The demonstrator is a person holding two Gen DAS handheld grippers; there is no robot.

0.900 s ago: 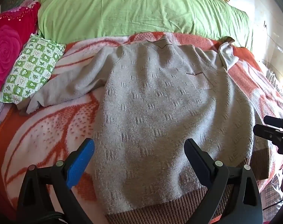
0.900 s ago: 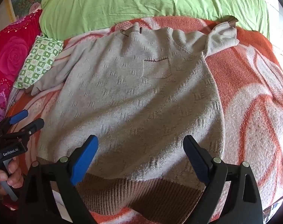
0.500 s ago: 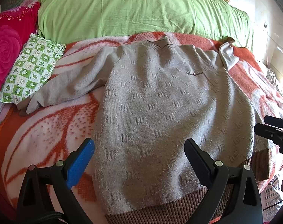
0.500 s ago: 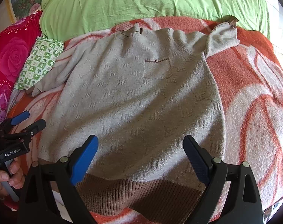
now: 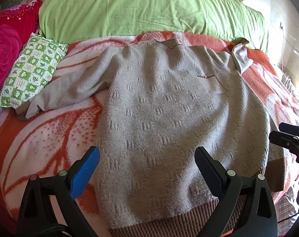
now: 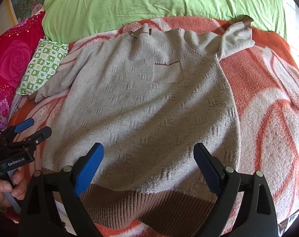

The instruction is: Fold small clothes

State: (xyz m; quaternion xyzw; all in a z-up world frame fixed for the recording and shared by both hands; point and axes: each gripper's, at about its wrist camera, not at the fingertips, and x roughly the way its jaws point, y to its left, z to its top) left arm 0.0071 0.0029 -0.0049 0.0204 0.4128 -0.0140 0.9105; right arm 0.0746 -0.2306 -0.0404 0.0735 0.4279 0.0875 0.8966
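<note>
A grey knitted sweater [image 5: 169, 118] with a brown ribbed hem and a chest pocket lies flat, front up, on an orange-and-white blanket [image 5: 40, 148]; it also shows in the right wrist view [image 6: 149, 108]. Its left sleeve [image 5: 70, 90] stretches out toward a green patterned pillow. Its right sleeve [image 6: 236, 37] is bent near the green cover. My left gripper [image 5: 147, 162] is open and empty above the hem's left part. My right gripper [image 6: 149, 158] is open and empty above the hem's right part.
A green-and-white patterned pillow [image 5: 31, 71] and a red rose pillow [image 5: 5, 51] lie at the left. A green cover [image 5: 139, 9] runs across the back. The right gripper's tips [image 5: 287, 138] show at the right edge of the left wrist view; the left gripper [image 6: 25, 136] shows at the left of the right wrist view.
Both grippers have shifted only slightly over the hem. The sweater has not moved.
</note>
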